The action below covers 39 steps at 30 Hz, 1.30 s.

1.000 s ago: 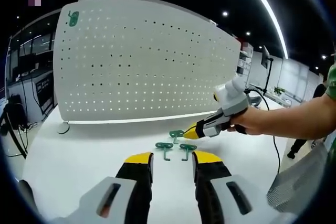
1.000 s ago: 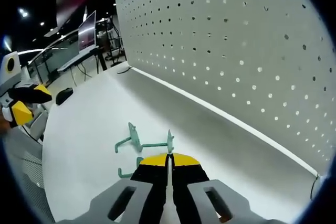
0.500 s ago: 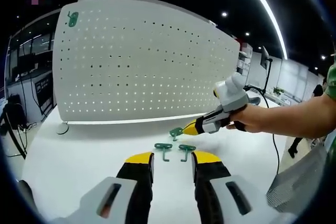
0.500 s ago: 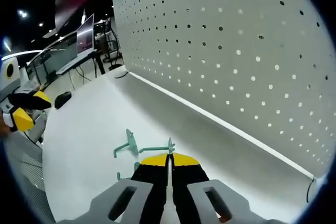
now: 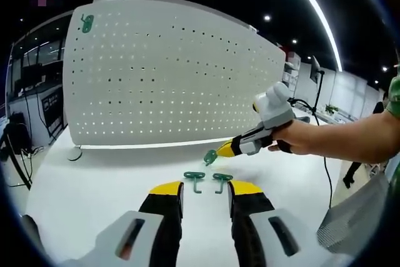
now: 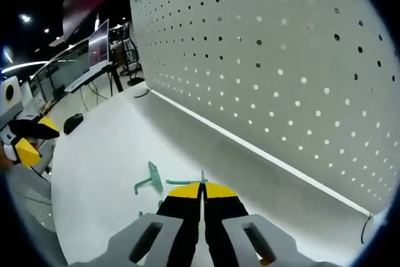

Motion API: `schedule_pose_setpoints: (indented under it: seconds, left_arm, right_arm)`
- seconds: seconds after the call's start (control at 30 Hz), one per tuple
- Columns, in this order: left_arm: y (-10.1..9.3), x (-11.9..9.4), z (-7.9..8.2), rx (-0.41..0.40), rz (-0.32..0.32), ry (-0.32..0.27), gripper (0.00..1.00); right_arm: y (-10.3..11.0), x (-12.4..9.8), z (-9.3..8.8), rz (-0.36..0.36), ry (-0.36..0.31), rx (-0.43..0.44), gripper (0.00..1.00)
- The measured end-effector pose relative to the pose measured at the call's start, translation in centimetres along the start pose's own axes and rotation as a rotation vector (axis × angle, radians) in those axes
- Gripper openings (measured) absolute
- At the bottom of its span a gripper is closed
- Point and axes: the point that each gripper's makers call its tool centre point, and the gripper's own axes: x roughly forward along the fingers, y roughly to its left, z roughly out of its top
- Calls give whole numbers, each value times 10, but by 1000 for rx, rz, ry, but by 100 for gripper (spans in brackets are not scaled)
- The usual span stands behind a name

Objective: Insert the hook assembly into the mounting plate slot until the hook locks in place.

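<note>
White table (image 5: 94, 179): two loose hooks (image 5: 194, 178) (image 5: 222, 179), third in right gripper (image 5: 220, 152).

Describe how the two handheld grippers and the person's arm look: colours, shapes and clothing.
The left gripper has grey bodies, black fingers and yellow tips. The right gripper matches, with a white-grey handle. The hand holding it is bare; a green sleeve shows at the edge.

Stood upright at the table's (image 5: 75, 198) far edge: the pegboard (image 5: 169, 73), with one hook (image 5: 87, 22) mounted at its 10 o'clock corner. Lay side by side on the table before the board: two hooks (image 5: 194, 178) (image 5: 222, 179), just ahead of the left gripper (image 5: 203, 193). Hung at 2 o'clock from them, probably clear of the table: a third hook (image 5: 210, 156), at the tip of the right gripper (image 5: 226, 150).
</note>
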Motion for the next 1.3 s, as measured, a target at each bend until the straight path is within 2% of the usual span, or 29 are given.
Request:
schedule_pose_setpoints:
  seconds: [0.47, 0.73, 0.93, 1.3]
  left_arm:
    - [-7, 2, -2, 18, -17, 9, 29]
    - [-10, 3, -1, 31, -26, 11, 29]
    - [-13, 3, 1, 51, -33, 10, 28]
    - [-24, 8, 9, 108, -53, -8, 27]
  right_arm:
    - [0, -9, -2, -7, 19, -16, 0]
    - [1, -20, 6, -11, 3, -21, 0]
    - [10, -33, 14, -2, -13, -30, 0]
    - [45, -61, 37, 35, -64, -61, 0]
